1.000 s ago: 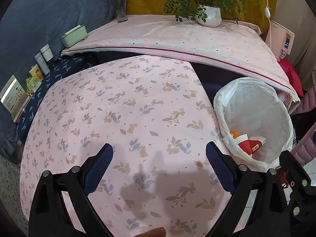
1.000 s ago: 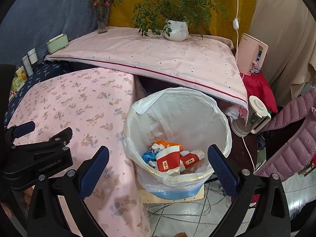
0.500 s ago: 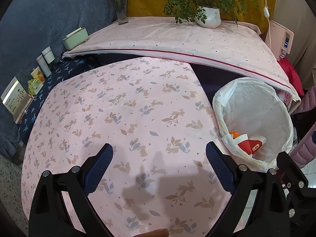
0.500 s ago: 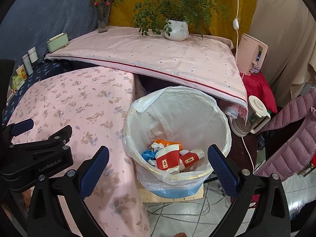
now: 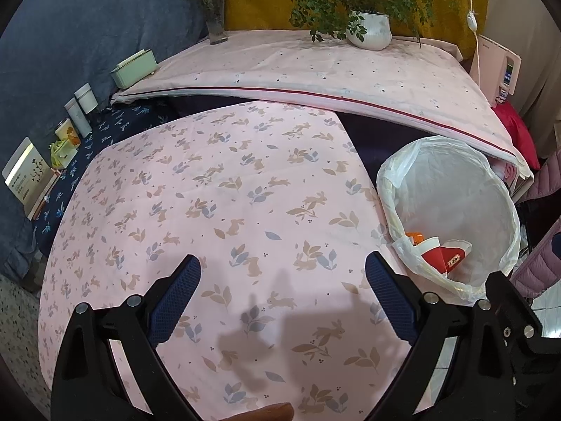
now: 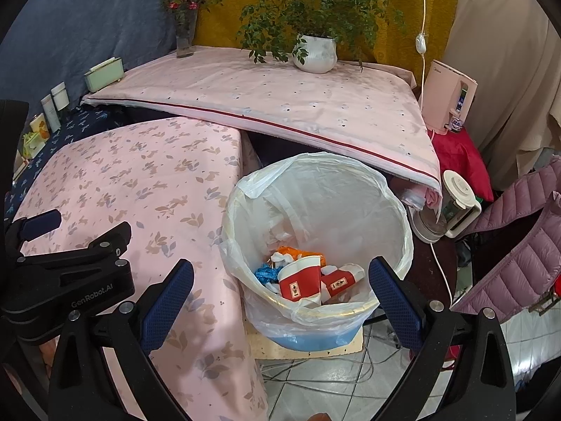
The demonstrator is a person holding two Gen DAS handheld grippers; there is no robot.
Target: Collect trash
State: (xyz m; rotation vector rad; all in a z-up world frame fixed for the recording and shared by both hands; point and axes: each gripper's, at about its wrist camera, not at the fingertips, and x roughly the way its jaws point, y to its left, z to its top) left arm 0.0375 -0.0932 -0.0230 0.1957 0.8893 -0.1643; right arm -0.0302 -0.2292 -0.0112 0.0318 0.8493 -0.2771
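While both grippers hang with their blue-padded fingers spread wide and holding nothing, the left gripper [image 5: 282, 279] sits above a table draped in a pink cloth [image 5: 224, 189] printed with rabbits and leaves, its shadow falling on the fabric. The right gripper [image 6: 280, 282] is over a bin [image 6: 315, 310] lined with a white plastic bag [image 6: 333, 189], standing on the floor just beside the table's right edge. The trash lies at the bottom of the bin: two red-and-white paper cups [image 6: 301, 280], an orange scrap [image 6: 294, 251] and a blue crumpled wrapper [image 6: 264, 273]. Behind, a second pink-covered surface carries a potted plant [image 6: 315, 52] and a flower vase [image 6: 184, 38].
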